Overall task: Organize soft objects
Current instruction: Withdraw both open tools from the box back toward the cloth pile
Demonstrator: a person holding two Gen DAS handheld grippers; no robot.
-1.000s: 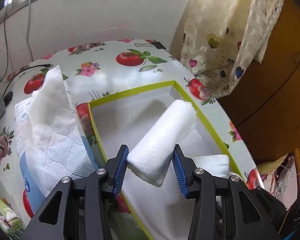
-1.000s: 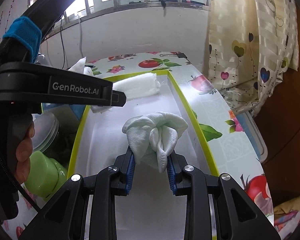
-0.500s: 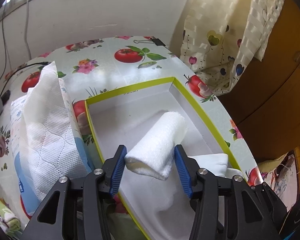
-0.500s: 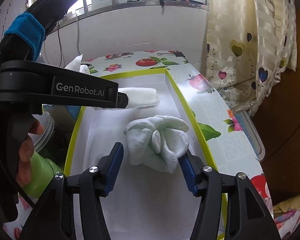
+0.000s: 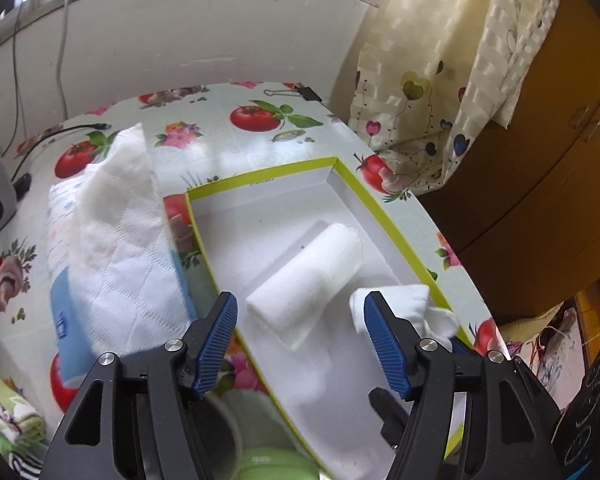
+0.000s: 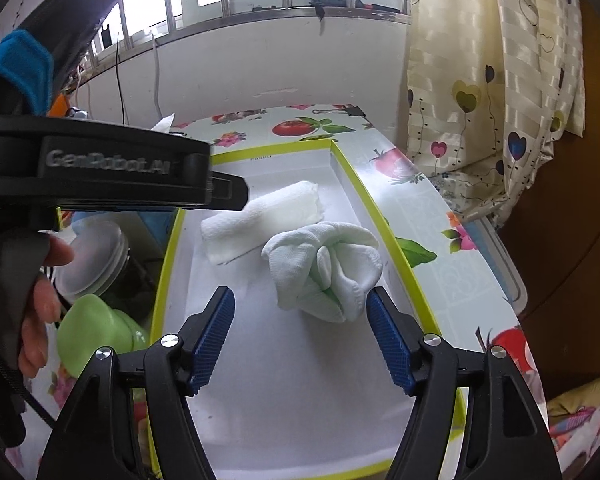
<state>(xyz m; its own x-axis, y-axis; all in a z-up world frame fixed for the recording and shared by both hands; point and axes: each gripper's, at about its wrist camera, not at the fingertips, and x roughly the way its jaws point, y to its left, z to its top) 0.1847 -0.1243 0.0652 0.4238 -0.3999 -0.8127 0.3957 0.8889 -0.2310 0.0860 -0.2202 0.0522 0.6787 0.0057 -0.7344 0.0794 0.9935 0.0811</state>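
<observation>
A rolled white towel (image 5: 308, 280) (image 6: 260, 220) lies on the floor of the white box with the lime-green rim (image 5: 260, 174) (image 6: 364, 196). Beside it in the box rests a bundled pair of white socks (image 6: 326, 268) (image 5: 408, 304). My left gripper (image 5: 300, 344) hangs above the towel's near end, its jaws opening and clear of the towel. My right gripper (image 6: 300, 336) stands just short of the socks, jaws opening, pads off the fabric. The left gripper's body and the hand holding it (image 6: 40, 300) fill the left of the right wrist view.
A pack of paper towels (image 5: 116, 248) stands left of the box. A clear-lidded jar (image 6: 92, 256) and a green soft object (image 6: 96, 328) sit by the box's left wall. The tomato-print tablecloth (image 5: 260, 120) reaches back to the wall; a heart-print curtain (image 6: 492, 100) hangs at the right.
Both grippers opened and let go: the towel roll dropped from my left gripper onto the box floor, and the sock bundle now lies free in front of my right gripper.
</observation>
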